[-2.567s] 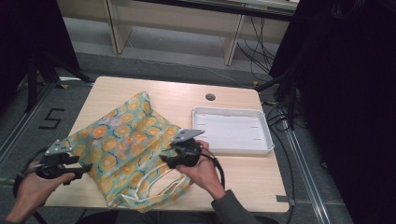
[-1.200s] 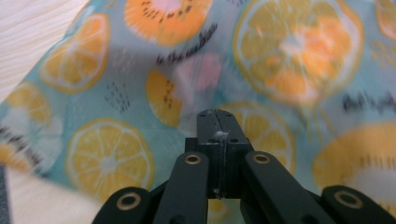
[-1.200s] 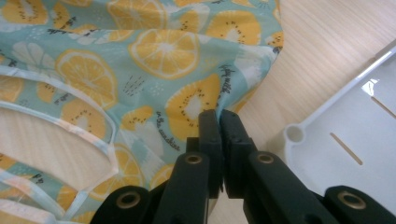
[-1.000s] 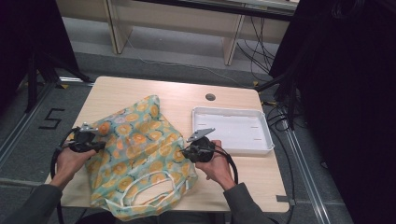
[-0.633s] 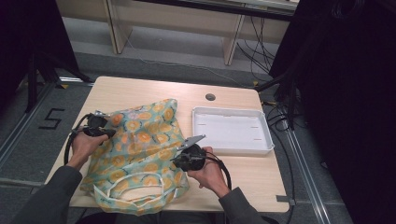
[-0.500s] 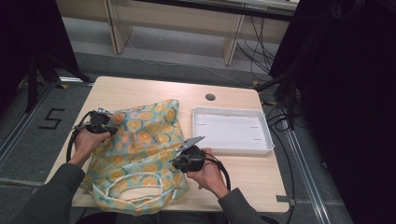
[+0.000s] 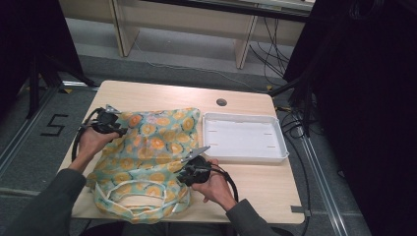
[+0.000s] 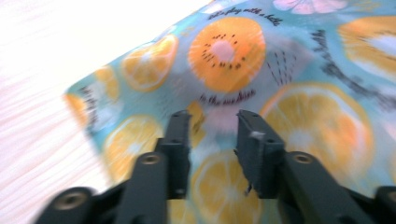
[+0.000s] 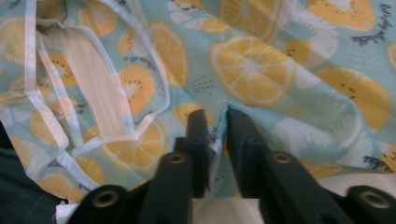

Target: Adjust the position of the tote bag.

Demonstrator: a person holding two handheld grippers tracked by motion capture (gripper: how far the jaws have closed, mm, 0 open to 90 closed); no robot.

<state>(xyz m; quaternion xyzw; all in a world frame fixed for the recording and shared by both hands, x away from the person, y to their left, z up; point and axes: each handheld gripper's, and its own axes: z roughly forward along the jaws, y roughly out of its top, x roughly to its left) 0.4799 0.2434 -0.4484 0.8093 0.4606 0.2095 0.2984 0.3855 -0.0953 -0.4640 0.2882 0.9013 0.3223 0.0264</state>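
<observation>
The fruit-print bag [image 7: 147, 157] is lying flat on the left half of the tabletop [image 7: 255, 182], its long axis running from the far edge to the handles [image 7: 130, 196] at the near edge. The left gripper [image 7: 109, 122] is sitting at its far-left corner and the right gripper [image 7: 194, 169] at its near right edge. Both pairs of jaws have just been opening and are standing apart over the cloth, the right pair with a fold between them, while the white tray [image 7: 244, 137] is lying just right of the bag, clear of both hands.
</observation>
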